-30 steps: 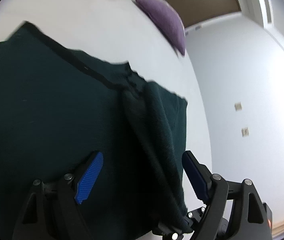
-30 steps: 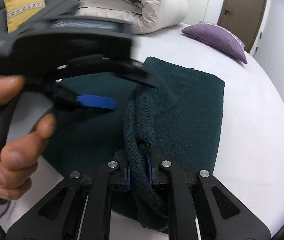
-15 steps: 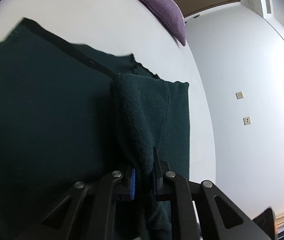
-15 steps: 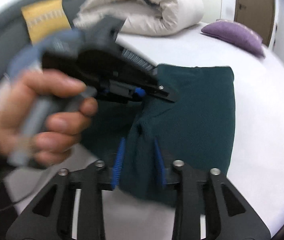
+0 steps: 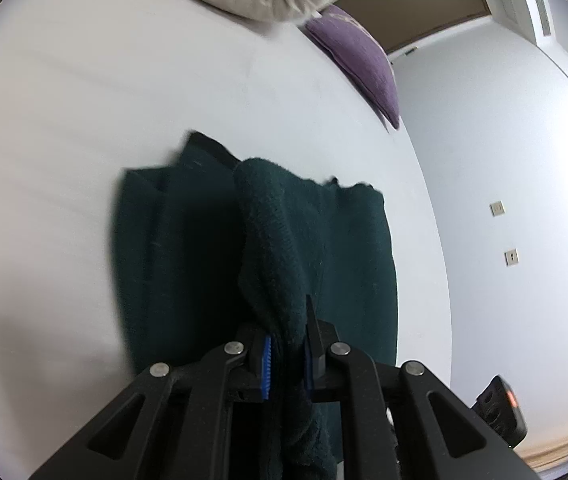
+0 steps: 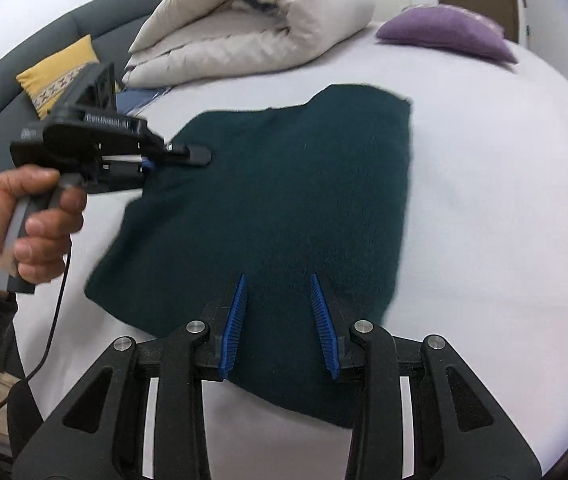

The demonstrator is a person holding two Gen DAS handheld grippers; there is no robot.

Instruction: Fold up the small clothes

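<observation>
A dark green knitted garment [image 6: 284, 200] is shown spread on the white bed [image 6: 504, 200], partly folded. A raised fold of its fabric is clamped between the blue pads of the left hand-held gripper [image 5: 287, 354], which is carried by the person's left hand [image 6: 30, 224] at the garment's left edge. The right hand-held gripper [image 6: 280, 324] is seen released above the near edge, its blue pads [image 6: 234, 328] apart and clear of the knit. A rolled cream duvet [image 6: 252, 24], a purple cushion [image 6: 448, 32] and a yellow patterned cushion [image 6: 58, 68] are seen behind.
</observation>
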